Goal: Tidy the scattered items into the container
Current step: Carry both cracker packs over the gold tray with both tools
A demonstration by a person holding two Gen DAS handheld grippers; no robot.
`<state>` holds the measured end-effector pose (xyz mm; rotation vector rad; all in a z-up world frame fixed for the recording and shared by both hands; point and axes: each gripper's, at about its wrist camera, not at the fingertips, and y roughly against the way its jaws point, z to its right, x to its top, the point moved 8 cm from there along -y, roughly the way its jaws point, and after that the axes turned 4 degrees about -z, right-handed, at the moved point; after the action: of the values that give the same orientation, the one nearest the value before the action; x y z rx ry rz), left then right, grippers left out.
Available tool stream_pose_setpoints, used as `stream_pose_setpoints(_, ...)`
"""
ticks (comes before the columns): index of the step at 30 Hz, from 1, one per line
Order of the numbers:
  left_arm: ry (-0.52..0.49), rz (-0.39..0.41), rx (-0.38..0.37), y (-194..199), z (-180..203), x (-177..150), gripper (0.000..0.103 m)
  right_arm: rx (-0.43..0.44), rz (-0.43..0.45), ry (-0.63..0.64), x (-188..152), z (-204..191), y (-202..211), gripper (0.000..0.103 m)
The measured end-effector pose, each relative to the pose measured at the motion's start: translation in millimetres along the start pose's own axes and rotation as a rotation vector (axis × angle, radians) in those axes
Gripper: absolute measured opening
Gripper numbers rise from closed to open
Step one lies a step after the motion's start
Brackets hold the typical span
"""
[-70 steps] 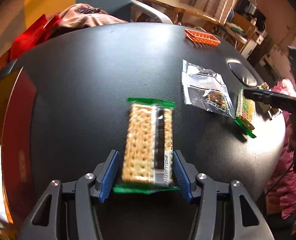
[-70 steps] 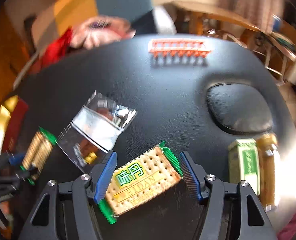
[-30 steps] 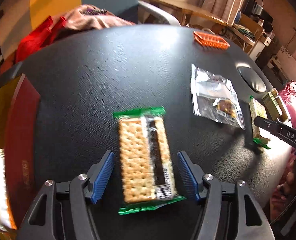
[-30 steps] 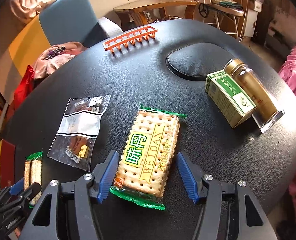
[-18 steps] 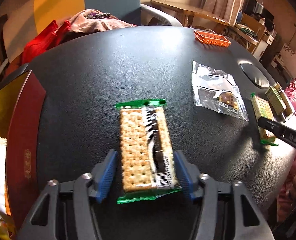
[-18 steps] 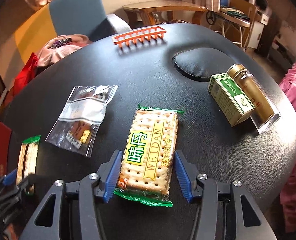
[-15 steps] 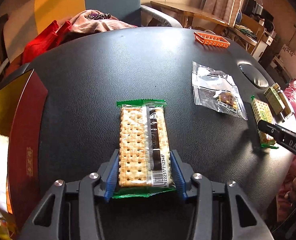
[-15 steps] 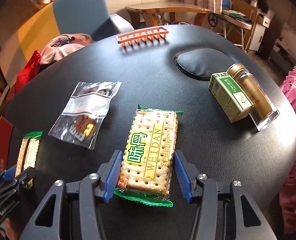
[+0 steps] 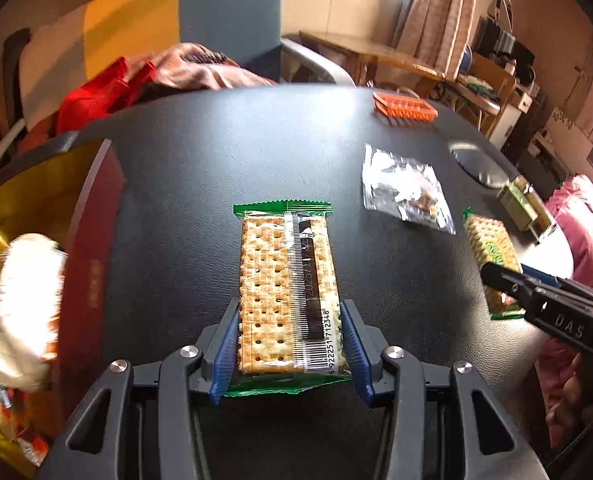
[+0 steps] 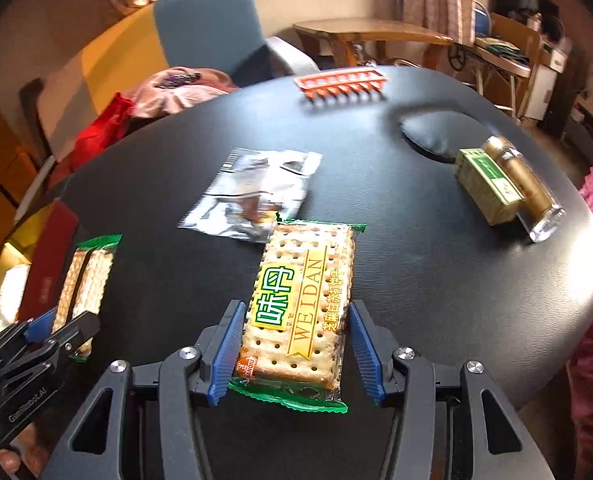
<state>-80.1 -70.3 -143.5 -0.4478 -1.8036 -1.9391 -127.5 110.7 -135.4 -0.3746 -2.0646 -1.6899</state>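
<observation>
My left gripper [image 9: 289, 350] is shut on a green-edged cracker pack [image 9: 288, 292], barcode side up, held just above the black table [image 9: 224, 168]. My right gripper [image 10: 294, 354] is shut on a second cracker pack [image 10: 302, 300] marked WEIDAN, lifted over the table. Each gripper also shows in the other wrist view: the right one [image 9: 536, 296] and the left one [image 10: 56, 332]. The red container [image 9: 84, 240] with gold lining stands at the table's left edge and holds snack packets [image 9: 20, 304].
A clear plastic bag of small parts [image 10: 256, 196], an orange comb-like rack [image 10: 340, 82], a green box [image 10: 488, 188] and a gold-capped bottle [image 10: 524, 188] lie on the table. A dent [image 10: 432, 136] marks the table. Clothes on a chair [image 9: 176, 72] lie behind.
Both grippers closed onto their cracker packs and lifted them slightly. The left gripper has shifted toward the red container, which now looms larger at the left.
</observation>
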Motion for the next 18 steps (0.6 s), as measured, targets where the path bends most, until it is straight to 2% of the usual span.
stream_pose_setpoints(9, 0.085, 0.096, 0.064, 52.5, -51.0, 2.8, 0.048, 0.142, 0.053, 0.148, 7.5, -92.2, 21.9, 0.053)
stream_pose_setpoints(18, 0.215, 0.150, 0.157, 90.6, -126.8, -11.2, 0.048, 0.296, 0.073, 0.318, 6.4, -202.1, 39.1, 0.053)
